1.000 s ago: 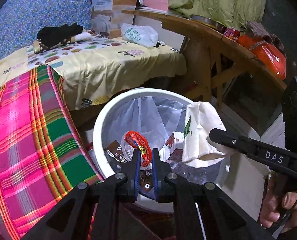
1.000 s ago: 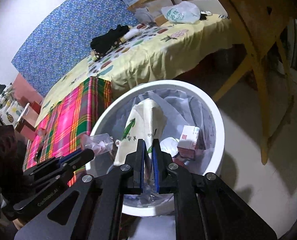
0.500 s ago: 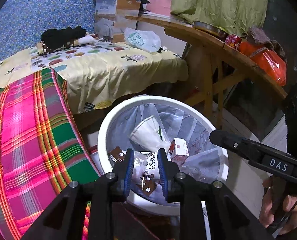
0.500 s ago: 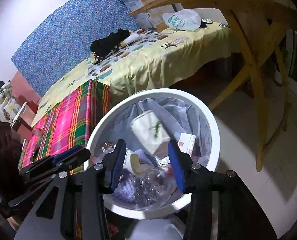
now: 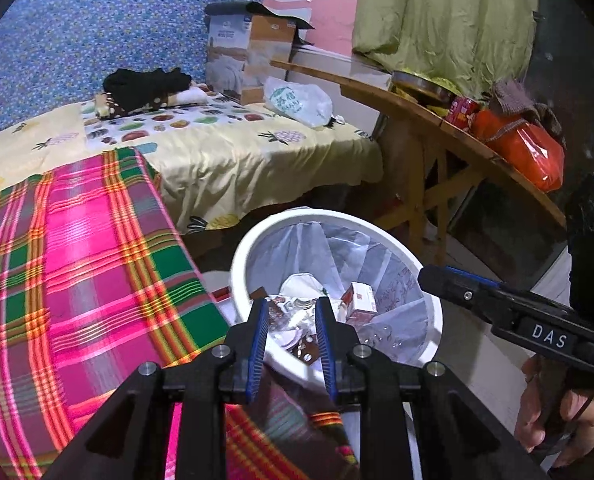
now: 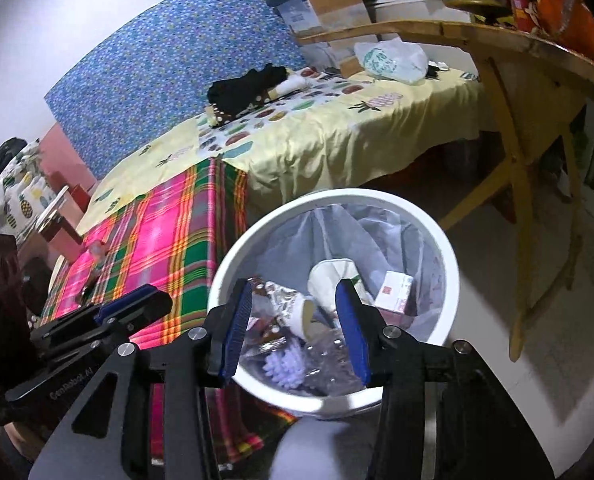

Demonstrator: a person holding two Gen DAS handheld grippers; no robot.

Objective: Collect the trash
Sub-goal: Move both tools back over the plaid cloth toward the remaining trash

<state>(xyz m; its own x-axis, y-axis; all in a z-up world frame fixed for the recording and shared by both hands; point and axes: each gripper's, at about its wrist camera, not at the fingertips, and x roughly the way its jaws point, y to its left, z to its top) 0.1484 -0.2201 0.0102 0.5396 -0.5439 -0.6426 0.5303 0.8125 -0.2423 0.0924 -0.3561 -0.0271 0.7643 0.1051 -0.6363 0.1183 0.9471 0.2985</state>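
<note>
A white round bin [image 5: 239, 264] [image 6: 317, 402] with a grey liner stands on the floor beside the bed. Inside lie a white paper cup with green print [image 6: 333, 276] [image 5: 301, 284], a small red and white carton [image 6: 397, 292] [image 5: 361, 300], a brown printed wrapper [image 6: 281, 296] and a clear plastic bottle [image 6: 329, 352]. My left gripper [image 5: 292, 308] hovers over the near rim, open, nothing between its blue pads. My right gripper [image 6: 295, 292] also hangs above the bin, open wider and empty. Each gripper shows in the other's view, the right [image 5: 429, 276] and the left [image 6: 145, 300].
A pink and green plaid blanket [image 5: 77, 260] covers the bed to the left of the bin, with a yellow fruit-print sheet [image 5: 237, 148] behind it. A wooden table [image 5: 437, 120] with an orange bag [image 5: 529, 148] stands at the right. A white plastic bag [image 5: 297, 100] lies on the bed.
Both grippers went from shut to open. The paper cup left the right gripper and a clear, red-printed wrapper left the left; both dropped into the bin. Both grippers then pulled back and up.
</note>
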